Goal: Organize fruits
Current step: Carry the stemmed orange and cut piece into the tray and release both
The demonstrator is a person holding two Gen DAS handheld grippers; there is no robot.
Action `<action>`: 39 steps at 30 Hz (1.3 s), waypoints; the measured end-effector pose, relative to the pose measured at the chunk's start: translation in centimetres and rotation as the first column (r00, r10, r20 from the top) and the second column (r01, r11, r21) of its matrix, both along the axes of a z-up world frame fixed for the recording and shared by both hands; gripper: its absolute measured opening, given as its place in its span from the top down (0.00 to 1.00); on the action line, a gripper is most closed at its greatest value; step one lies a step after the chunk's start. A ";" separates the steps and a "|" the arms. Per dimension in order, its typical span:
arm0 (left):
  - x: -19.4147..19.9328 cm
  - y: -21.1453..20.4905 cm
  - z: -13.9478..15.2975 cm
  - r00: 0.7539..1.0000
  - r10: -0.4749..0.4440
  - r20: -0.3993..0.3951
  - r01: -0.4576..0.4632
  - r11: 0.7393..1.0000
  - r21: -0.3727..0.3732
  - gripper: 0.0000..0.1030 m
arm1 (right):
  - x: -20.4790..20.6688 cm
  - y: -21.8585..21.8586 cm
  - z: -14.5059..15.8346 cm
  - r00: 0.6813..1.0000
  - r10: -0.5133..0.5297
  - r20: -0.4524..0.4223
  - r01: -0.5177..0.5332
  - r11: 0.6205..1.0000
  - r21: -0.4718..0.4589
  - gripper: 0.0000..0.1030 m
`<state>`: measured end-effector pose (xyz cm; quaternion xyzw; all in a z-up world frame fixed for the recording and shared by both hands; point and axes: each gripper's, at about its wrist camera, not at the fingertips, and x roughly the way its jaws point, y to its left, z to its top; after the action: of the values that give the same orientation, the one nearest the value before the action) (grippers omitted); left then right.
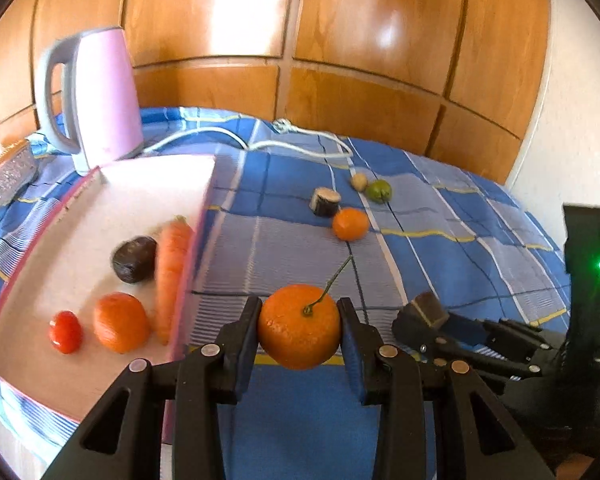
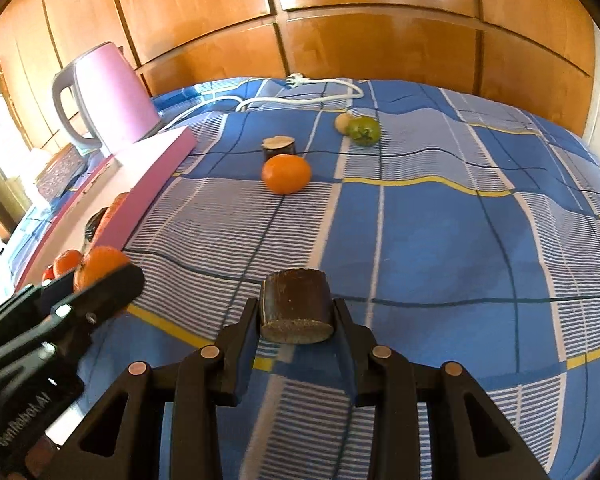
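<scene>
My left gripper (image 1: 300, 320) is shut on an orange with a green stem (image 1: 299, 326), held above the blue checked cloth beside the pink tray (image 1: 80, 216). In the tray lie a carrot (image 1: 173, 268), a dark fruit (image 1: 134, 258), a second orange (image 1: 120, 322) and a small red tomato (image 1: 65, 331). My right gripper (image 2: 296, 320) is shut on a dark brown cut stem piece (image 2: 296, 306). That gripper and its piece (image 1: 426, 312) show at the right of the left wrist view. On the cloth farther off rest a loose orange (image 2: 286, 173), another brown stem piece (image 2: 278, 148), a green fruit (image 2: 364, 131) and a small pale fruit (image 2: 342, 122).
A pink electric kettle (image 1: 100, 96) stands behind the tray, its white cord (image 1: 300, 146) trailing across the cloth. A glittery box (image 1: 10, 170) sits at the far left. Wooden panels (image 2: 340, 20) back the surface. The left gripper (image 2: 100, 284) shows at the lower left of the right wrist view.
</scene>
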<state>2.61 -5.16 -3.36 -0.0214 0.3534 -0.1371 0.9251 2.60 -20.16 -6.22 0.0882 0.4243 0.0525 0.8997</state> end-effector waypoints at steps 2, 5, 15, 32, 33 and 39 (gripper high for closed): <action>0.0 1.0 0.7 1.000 0.020 0.013 -0.020 1.000 -0.008 0.63 | 0.2 0.5 0.1 1.000 0.014 -0.008 -0.014 1.000 0.011 0.66; 0.4 2.9 1.7 0.998 0.065 0.028 -0.064 0.998 -0.020 0.63 | 0.8 1.5 0.5 0.999 0.045 -0.013 -0.045 0.999 0.025 0.66; 2.5 9.9 2.8 0.971 0.235 0.034 -0.235 0.972 0.001 0.63 | 3.4 7.4 3.4 0.973 0.228 0.025 -0.229 0.973 0.025 0.66; 5.5 17.3 1.5 0.913 0.407 -0.006 -0.406 0.912 0.063 0.63 | 8.6 17.2 6.7 0.918 0.391 0.067 -0.394 0.918 0.047 0.66; 5.6 17.4 1.5 0.912 0.409 -0.008 -0.408 0.911 0.063 0.63 | 8.8 17.5 6.8 0.918 0.391 0.069 -0.395 0.918 0.048 0.66; 6.0 18.2 1.1 0.906 0.423 -0.022 -0.421 0.905 0.058 0.62 | 9.9 18.9 6.8 0.922 0.383 0.064 -0.386 0.920 0.063 0.66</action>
<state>8.63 13.05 -2.25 -0.0759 0.3595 0.0758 0.9270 12.53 -1.27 0.62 0.0351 0.4084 0.2460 0.8783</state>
